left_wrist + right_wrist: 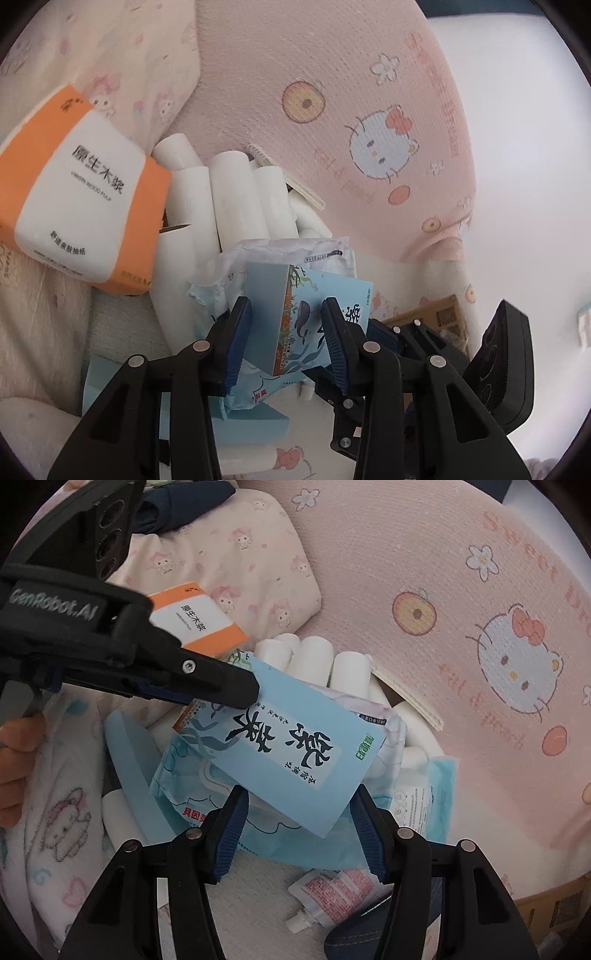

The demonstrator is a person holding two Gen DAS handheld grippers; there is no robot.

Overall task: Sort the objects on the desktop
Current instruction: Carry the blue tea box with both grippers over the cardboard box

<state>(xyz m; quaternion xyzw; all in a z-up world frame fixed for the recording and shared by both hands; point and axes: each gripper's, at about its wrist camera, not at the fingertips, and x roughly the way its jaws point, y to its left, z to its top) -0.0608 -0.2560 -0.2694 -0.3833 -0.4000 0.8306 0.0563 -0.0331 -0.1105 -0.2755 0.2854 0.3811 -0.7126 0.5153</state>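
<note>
A pink mat [295, 55] printed with cartoon cats and flowers covers most of the bed, with a pale printed pillow [255, 554] at its upper left. An orange-and-white tissue pack [70, 184] lies tilted at the left, touching a cluster of white tubes [229, 192] heaped in a shallow cardboard box whose rim [406, 698] shows at the right of the tubes. A blue wipes pack [207, 794] lies over the near end of the tubes, and on it rests a light blue box [291, 746] with large dark characters, one corner raised. The left gripper [286, 317] straddles the narrow end of that box; its jaws stand partly wide, the left pad [236, 332] near the grey side face, and whether either pad presses cannot be told. The right gripper [299, 812] stands wide open at the box's near corner, pads clear of it. A small white-and-red pouch [332, 893] lies on the bare bedding below the wipes. Fingertips [14, 760] of a hand show at the left edge of the right wrist view.
</note>
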